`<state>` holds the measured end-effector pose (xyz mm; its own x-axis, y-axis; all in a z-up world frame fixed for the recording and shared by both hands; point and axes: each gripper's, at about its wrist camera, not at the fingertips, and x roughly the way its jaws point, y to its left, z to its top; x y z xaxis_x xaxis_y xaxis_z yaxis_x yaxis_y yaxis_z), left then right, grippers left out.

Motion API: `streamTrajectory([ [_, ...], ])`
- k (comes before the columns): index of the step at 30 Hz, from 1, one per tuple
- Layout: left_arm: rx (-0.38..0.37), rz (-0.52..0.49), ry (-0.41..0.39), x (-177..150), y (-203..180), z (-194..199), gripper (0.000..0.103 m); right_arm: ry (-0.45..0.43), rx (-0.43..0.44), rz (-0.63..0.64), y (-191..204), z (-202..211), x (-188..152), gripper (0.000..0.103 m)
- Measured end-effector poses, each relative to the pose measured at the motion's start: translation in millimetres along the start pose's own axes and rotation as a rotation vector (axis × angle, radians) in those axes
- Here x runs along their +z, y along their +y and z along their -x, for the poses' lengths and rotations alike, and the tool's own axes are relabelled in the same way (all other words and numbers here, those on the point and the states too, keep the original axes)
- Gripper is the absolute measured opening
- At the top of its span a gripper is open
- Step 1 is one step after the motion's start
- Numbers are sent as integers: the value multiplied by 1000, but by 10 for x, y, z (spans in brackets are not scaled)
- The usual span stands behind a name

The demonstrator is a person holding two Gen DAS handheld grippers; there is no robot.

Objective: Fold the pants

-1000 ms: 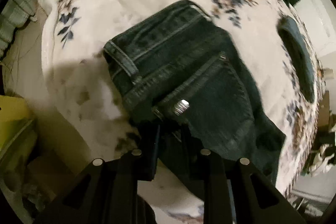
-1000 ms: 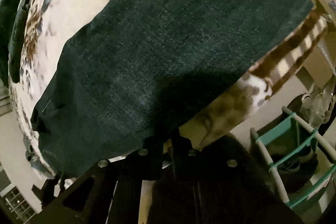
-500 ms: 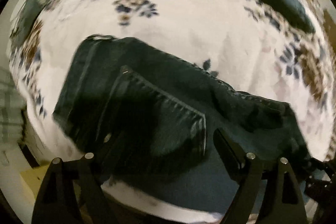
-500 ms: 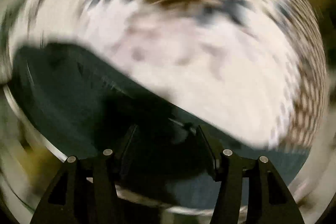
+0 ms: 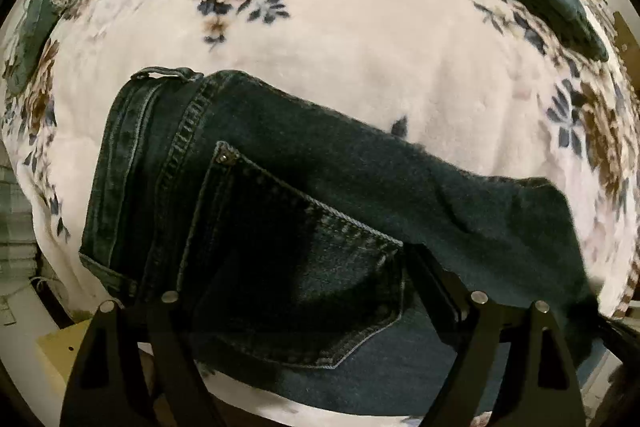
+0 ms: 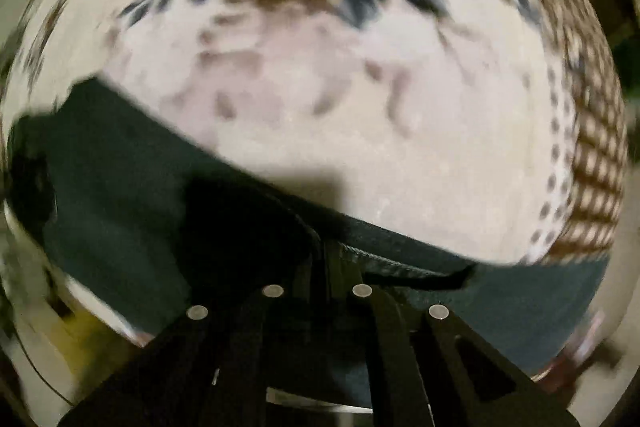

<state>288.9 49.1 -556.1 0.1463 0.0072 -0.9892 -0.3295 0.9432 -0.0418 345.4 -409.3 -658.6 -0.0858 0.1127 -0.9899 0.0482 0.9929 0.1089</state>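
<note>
Here the left gripper (image 5: 280, 291) stands wide apart over the jeans (image 5: 320, 211), its fingers straddling the back pocket (image 5: 296, 267) without pinching it. The right gripper (image 6: 326, 267) is closing, nearly together on a dark hem edge of the jeans (image 6: 120, 211) in a blurred view. The jeans lie across the lower frame on a floral blanket (image 5: 360, 39). A second ago both grippers were pinched shut on the denim; half a second ago both were spread.
</note>
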Motion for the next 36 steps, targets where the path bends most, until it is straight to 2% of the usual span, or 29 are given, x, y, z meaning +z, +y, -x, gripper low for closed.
streamTrajectory([
  [2, -7, 2, -3, -1, -1, 85, 86, 27, 86, -69, -233, 80, 98, 23],
  [4, -16, -13, -15, -4, -54, 190, 86, -16, 163, -161, -537, 289, 106, 52],
  [6, -34, -45, -24, -34, -185, 287, 86, -48, 209, -284, -947, 501, 67, 63],
  [9, -67, -94, -27, -110, -465, 361, 86, -86, 252, -520, -1655, 666, -271, 64],
  [10, -82, -117, -20, -166, -612, 358, 86, -95, 267, -593, -1762, 657, -557, 64],
  [11, -95, -140, -8, -220, -770, 337, 86, -108, 291, -715, -2099, 673, -773, 64],
  [12, -107, -157, 6, -279, -919, 307, 86, -119, 298, -785, -2155, 664, -1060, 64],
  [14, -143, -193, 40, -419, -1247, 232, 86, -153, 274, -947, -2537, 661, -1532, 64],
  [17, -139, -273, 65, -596, -1666, 99, 86, -167, 227, -1122, -3014, 589, -2098, 64],
  [21, -63, -328, 110, -701, -1900, -219, 86, -196, 232, -1193, -3270, 428, -2423, 64],
  [24, -22, -334, 130, -699, -1898, -361, 86, -201, 259, -1204, -3366, 274, -2398, 64],
  [26, -13, -335, 126, -674, -1899, -371, 86, -186, 264, -1204, -3255, 59, -2301, 62],
  [28, 7, -346, 124, -674, -1936, -366, 86, -182, 213, -1189, -3157, -46, -2226, 51],
  [29, 14, -350, 123, -622, -1947, -376, 86, -211, 180, -1167, -3133, 2, -2194, 39],
  [30, 23, -354, 124, -613, -1968, -374, 86, -223, 122, -1127, -2957, 40, -2114, 10],
  [32, 30, -355, 126, -581, -1964, -338, 86, -238, 84, -1118, -2868, 130, -2116, 7],
  [35, 38, -347, 127, -530, -1990, -270, 86, -234, 102, -1128, -2874, 116, -2169, 7],
  [36, 21, -327, 128, -517, -1958, -213, 86, -236, 107, -1125, -2871, 113, -2184, 7],
])
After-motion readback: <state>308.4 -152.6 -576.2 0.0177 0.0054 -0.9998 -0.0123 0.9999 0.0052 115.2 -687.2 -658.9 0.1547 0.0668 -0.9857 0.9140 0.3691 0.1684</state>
